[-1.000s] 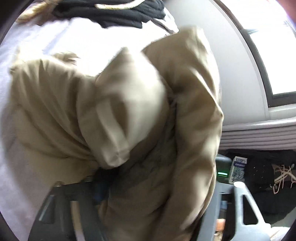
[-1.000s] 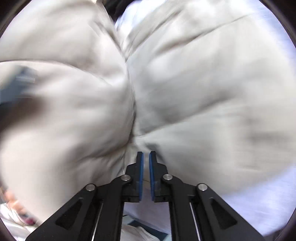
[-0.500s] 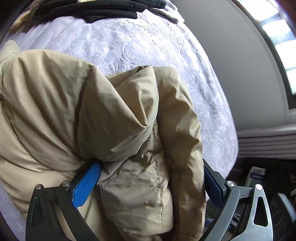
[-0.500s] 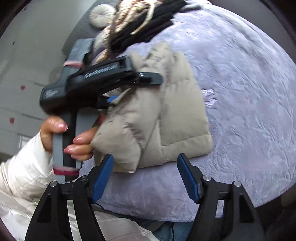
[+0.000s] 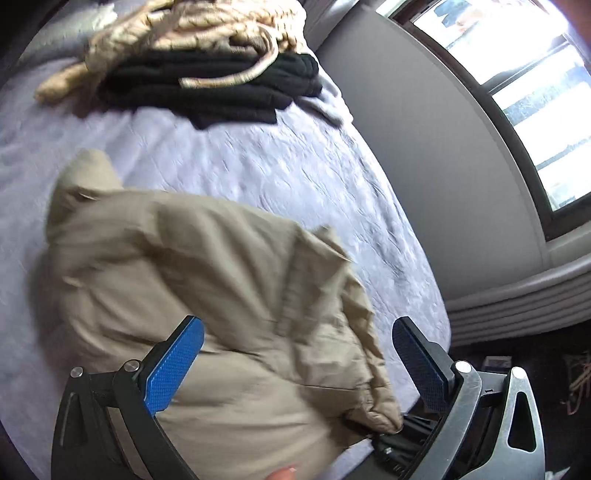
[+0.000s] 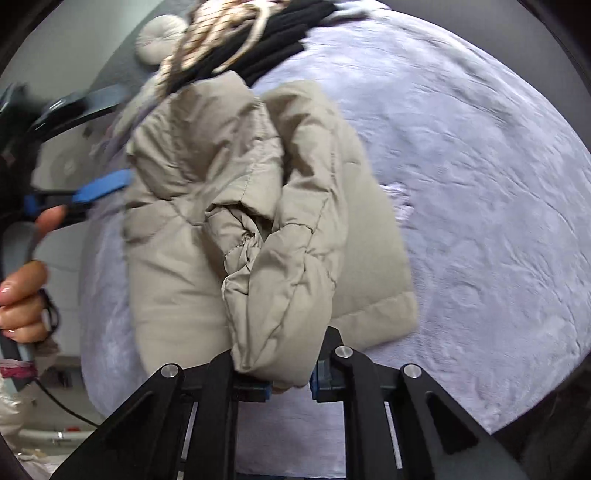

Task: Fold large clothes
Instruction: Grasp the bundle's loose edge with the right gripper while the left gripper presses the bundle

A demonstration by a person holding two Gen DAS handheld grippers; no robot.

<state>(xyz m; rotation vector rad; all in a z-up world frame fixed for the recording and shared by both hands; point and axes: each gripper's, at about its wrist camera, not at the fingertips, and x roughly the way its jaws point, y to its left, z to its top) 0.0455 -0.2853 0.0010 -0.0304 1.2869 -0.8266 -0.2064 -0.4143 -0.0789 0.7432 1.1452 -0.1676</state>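
Fabric fills the near edge of both views. Closest to us, the right gripper (image 6: 290, 384) pinches a bunched, quilted sleeve end of the beige puffer jacket (image 6: 258, 206), its blue pads pressed in on either side of the roll. The left gripper (image 5: 295, 365) stands wide apart over the jacket's near edge, gripping nothing that we can see.

We judge the folding well along: the body of the puffer jacket (image 5: 207, 288) lies doubled into a compact block on the lavender bedspread (image 5: 295, 173), a squared corner resting flat toward the right in the right wrist view. What we think is left is this sleeve, lifted off the block, which wants laying across the top or tucking in, then a smoothing press.

The block's long axis runs away from us, from the near edge of the bed toward the far pile, with the rounded hood-like end pointing that way.

Farther off lie folded black clothes (image 5: 221, 85) with a cream cable-knit garment (image 5: 192, 26) on top.
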